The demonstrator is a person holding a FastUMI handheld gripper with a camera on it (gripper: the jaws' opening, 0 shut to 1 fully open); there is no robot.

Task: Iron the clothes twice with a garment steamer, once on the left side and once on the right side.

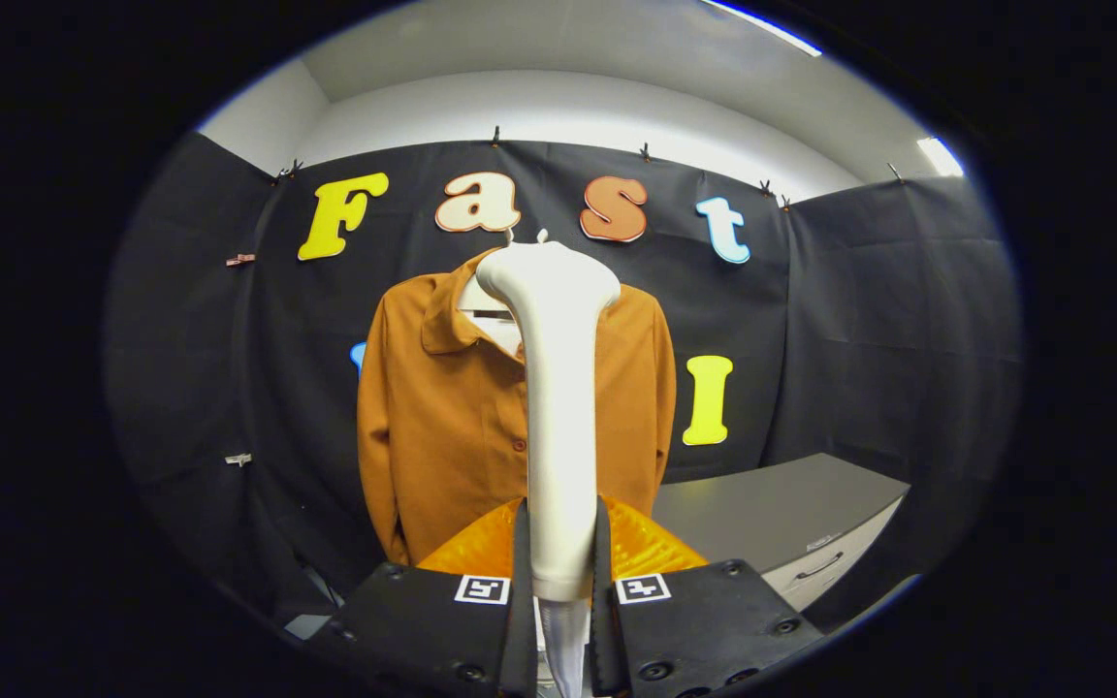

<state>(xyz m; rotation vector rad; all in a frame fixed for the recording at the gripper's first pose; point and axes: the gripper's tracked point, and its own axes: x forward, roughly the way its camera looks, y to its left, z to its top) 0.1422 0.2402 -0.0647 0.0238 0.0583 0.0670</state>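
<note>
**Between the fingers: steamer held up before the shirt**

Between the two fingers of the tool (560,582) stands the steamer (558,388), its white handle upright and clamped from both sides, so the tool is grasping the steamer near the lower end of the handle. Below the grip the handle narrows to a pale stub that runs down between the fingers. Above the grip the handle rises straight and widens into a rounded head, which is turned toward the shirt (442,407).

Beyond the steamer hangs the shirt, an orange-brown one with a collar and a row of buttons down the front, on a hanger (481,296) against the black cloth wall. From this view the steamer covers the middle of the shirt, just right of the button row, and its head stands level with the collar. Whether the head touches the cloth cannot be told. Both sleeves hang straight down at the shirt's sides.

Right of the shirt and lower, a grey tabletop (772,509) runs along the wall, with a drawer (825,562) and handle in its front.
</note>
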